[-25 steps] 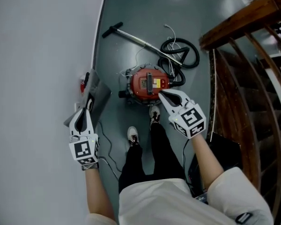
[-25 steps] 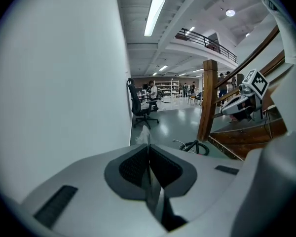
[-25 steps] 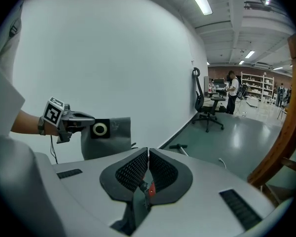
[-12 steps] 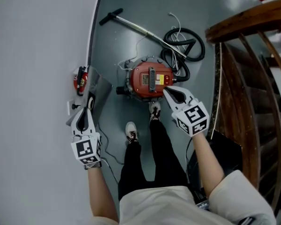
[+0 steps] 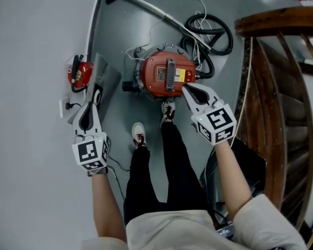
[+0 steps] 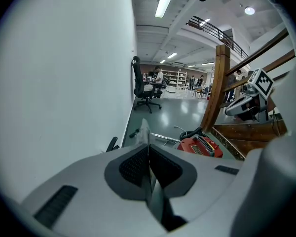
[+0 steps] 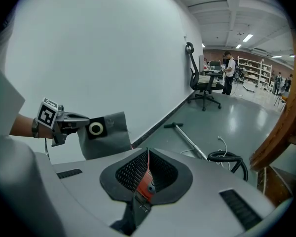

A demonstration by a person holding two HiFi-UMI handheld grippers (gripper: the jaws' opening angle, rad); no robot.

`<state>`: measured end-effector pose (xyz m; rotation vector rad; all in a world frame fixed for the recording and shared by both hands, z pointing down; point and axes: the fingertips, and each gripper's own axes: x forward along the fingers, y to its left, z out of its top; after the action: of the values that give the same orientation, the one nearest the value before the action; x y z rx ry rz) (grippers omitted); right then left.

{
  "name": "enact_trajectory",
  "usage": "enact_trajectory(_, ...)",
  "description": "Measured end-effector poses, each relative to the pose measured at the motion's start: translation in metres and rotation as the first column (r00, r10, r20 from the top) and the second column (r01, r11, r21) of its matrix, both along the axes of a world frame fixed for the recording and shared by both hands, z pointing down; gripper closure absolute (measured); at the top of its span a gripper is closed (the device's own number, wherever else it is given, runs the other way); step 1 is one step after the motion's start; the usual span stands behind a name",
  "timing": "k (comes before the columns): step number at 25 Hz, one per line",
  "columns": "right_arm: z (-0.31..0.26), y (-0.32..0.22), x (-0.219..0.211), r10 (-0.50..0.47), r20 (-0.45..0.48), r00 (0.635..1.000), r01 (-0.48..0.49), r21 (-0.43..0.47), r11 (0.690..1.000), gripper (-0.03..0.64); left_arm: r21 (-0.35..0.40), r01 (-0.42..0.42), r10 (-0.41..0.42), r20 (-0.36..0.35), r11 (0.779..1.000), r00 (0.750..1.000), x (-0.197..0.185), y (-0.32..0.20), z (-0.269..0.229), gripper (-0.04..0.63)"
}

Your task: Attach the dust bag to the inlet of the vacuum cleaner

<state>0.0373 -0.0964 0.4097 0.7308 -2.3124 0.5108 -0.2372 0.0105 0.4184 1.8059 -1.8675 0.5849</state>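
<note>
Grey floor [image 5: 120,35]: both grippers have sunk toward the red vacuum cleaner [image 5: 167,77], the left gripper [image 5: 91,107] clamping the dust bag [image 5: 107,77], the right gripper [image 5: 188,89] clenched empty, so fitting looks near.

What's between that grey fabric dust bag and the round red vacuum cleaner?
Only bare grey floor separates the grey fabric dust bag from the round red vacuum cleaner, in the head view.

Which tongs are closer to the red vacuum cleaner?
Right. The right tongs hang at the near edge of the vacuum cleaner; the left tongs hold the dust bag off by the wall.
</note>
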Motion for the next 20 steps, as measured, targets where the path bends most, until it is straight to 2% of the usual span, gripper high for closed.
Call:
enact_trajectory(11,0.054,-0.014,-0.003,0.004,0.003,1.000,-0.004,-0.046,0.999,0.586,-0.023,-0.040,0.038,-0.063,0.999,0.997,0.014,-0.008,0.058,0.581)
enact_trajectory(20,0.090,-0.020,0.004,0.083,0.033,0.996,-0.077,-0.138,0.987,0.586,-0.069,-0.071,0.065,-0.090,0.995,0.994,0.021,-0.016,0.096,0.581)
